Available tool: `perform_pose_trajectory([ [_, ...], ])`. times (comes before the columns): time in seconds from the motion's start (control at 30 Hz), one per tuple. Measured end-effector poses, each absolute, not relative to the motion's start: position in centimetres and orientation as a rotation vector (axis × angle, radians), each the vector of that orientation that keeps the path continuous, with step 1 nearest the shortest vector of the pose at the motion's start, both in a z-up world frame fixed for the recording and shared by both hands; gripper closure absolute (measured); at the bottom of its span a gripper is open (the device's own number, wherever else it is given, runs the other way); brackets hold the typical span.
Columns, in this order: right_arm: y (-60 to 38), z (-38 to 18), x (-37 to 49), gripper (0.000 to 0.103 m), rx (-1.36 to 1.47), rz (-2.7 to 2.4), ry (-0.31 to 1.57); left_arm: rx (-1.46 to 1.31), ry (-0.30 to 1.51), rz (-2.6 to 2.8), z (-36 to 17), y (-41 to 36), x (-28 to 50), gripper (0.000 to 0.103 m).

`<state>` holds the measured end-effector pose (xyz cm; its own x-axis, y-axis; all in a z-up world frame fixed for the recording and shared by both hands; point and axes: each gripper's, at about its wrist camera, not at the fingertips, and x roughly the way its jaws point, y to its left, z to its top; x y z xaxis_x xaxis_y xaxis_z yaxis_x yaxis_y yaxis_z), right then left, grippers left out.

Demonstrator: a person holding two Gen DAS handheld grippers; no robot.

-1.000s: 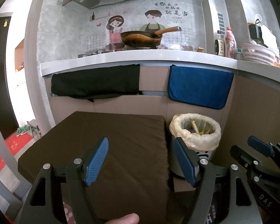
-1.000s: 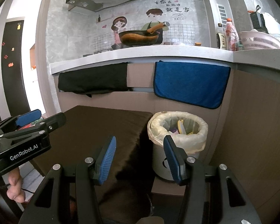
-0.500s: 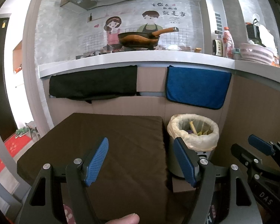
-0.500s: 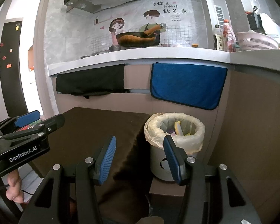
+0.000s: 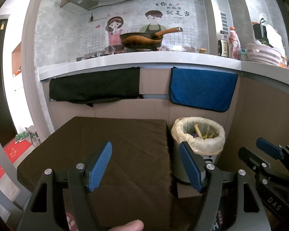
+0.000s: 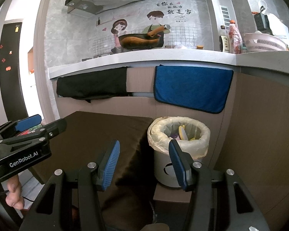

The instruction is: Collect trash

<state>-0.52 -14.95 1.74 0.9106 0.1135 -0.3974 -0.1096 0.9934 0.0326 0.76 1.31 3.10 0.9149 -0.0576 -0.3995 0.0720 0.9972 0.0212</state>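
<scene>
1. Kitchen counter (image 5: 136, 62) runs across the upper half of both views, with a wok (image 5: 142, 39) on the stove at 12 o'clock before a cartoon wall sticker (image 5: 136, 27).
2. Bottles (image 5: 229, 44) and a pink basket (image 5: 264, 54) stand on the counter at 2 o'clock.
3. Below the counter edge hang a black cloth (image 5: 94, 85) at 11 o'clock and a blue towel (image 5: 202, 89) at 1 o'clock.
4. Brown cushion (image 5: 98, 144) fills the middle of the left view, under the left gripper (image 5: 145, 166).
5. Bin (image 5: 199, 134), lined with a pale bag, stands just beside the cushion's right edge, at 3 o'clock from the left gripper's centre; yellow and purple trash (image 6: 181, 134) lies inside it.
6. Left gripper's jaws stand wide apart with nothing between them; its blue pads (image 5: 100, 166) hover over the cushion's near part.
7. Right gripper (image 6: 143, 163) likewise gapes, holding nothing; its right pad overlaps the bin's near rim in its own view, its left pad sits over the cushion's corner.
8. Each gripper shows in the other's view: the right at 4 o'clock in the left view, the left at 9 o'clock in the right view, above a hand (image 6: 12, 194).
9. Red mat (image 5: 7, 154) lies on the floor at 8 o'clock in the left view.
</scene>
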Motion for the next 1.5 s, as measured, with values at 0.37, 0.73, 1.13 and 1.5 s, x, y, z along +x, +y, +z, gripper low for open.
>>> perform_pose_trajectory([
  [0.37,-15.0,1.81,-0.52,0.053,0.015,0.11,0.415,0.036,0.41,-0.071,3.1,1.43,0.79,0.031],
  [0.73,-15.09,1.81,-0.42,0.052,0.014,0.109,0.413,0.036,0.413,-0.07,3.02,1.56,0.8,0.031],
  [1.13,-15.12,1.95,-0.83,0.053,0.017,0.092,0.408,0.035,0.414,-0.066,3.03,1.29,0.81,0.031],
  [1.5,-15.02,1.89,-0.97,0.053,0.019,0.081,0.408,0.034,0.422,-0.074,2.77,1.45,0.8,0.031],
])
